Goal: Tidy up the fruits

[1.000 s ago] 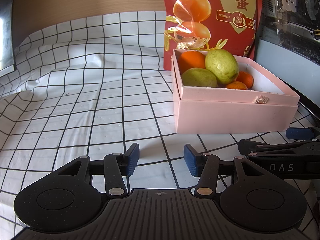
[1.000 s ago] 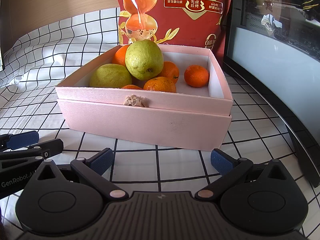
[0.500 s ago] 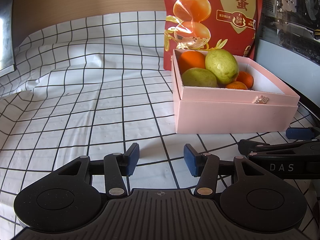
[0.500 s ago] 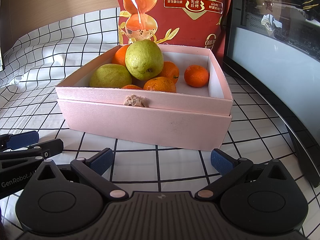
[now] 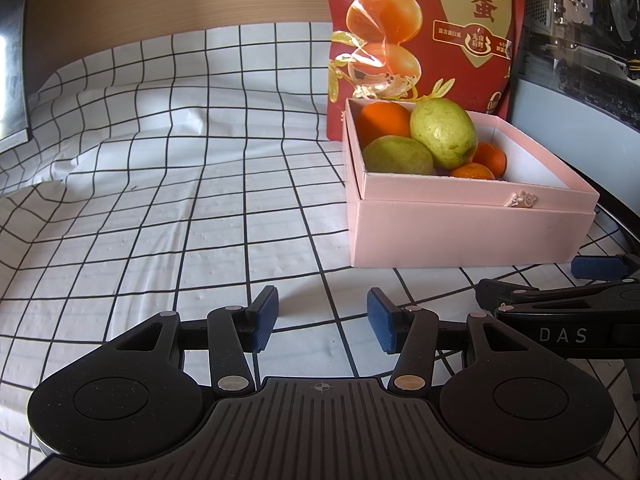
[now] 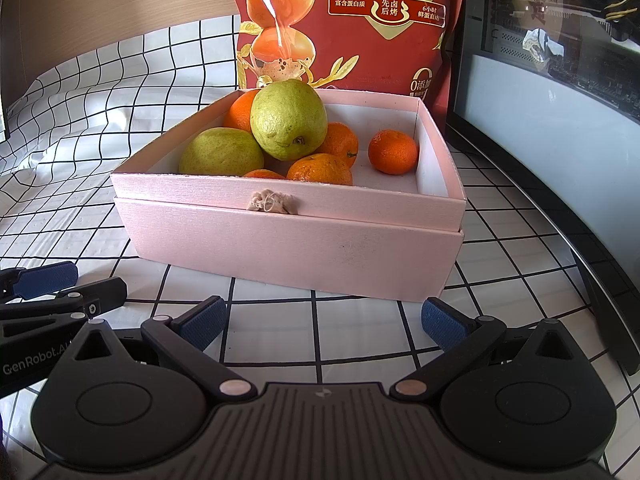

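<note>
Nearest to us, our left gripper (image 5: pixel 322 316) hangs low over the checked tablecloth (image 5: pixel 160 200), its blue pads spread apart with nothing but cloth between them. Beside it, our right gripper (image 6: pixel 323 322) is spread wider, also empty, and its fingers frame the near wall of the pink box (image 6: pixel 296 248), which sits just ahead of the fingertips without touching them. Over that wall we see the fruit all gathered inside: a green pear (image 6: pixel 220 152) low on the left-finger side, a second pear (image 6: pixel 289 120) perched on top of the pile, a big orange (image 6: pixel 242 112) tucked behind, tangerines (image 6: pixel 320 168) crowding the near middle, and one lone tangerine (image 6: pixel 393 151) apart toward the right-finger side. Beyond the box stands a red snack bag (image 6: pixel 352 20), and off past the right finger a dark screen (image 6: pixel 560 80). No fruit shows loose on the cloth, so we judge the gathering done or nearly so; what could remain is settling that top pear, since it sits high on the heap.
</note>
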`<act>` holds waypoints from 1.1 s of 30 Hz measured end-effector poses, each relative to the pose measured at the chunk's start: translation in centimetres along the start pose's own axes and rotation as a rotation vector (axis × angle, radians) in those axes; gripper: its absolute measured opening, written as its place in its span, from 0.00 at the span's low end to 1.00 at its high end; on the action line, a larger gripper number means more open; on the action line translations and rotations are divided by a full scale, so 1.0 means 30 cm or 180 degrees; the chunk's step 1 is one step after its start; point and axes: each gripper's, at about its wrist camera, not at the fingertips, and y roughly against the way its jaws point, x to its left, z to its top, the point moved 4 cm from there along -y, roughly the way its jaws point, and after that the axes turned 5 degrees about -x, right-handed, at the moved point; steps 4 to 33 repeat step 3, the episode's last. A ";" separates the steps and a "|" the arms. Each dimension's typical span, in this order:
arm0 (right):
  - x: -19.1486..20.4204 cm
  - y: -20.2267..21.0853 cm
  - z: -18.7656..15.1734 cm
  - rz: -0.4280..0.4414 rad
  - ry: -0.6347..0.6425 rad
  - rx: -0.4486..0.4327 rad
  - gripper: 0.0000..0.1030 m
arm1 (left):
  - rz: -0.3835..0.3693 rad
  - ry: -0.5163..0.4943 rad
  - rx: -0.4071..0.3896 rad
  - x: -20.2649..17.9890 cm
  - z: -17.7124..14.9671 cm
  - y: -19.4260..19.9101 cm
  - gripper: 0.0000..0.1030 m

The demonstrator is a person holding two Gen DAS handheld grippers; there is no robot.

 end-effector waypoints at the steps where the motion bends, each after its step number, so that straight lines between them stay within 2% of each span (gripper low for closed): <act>1: 0.000 -0.001 -0.001 0.0000 0.0000 0.0000 1.00 | -0.0002 0.0002 0.0000 0.000 0.000 0.000 0.53; 33: 0.000 0.000 0.000 0.0000 0.0000 0.0000 1.00 | 0.0001 -0.0001 0.0000 0.000 0.000 0.000 0.53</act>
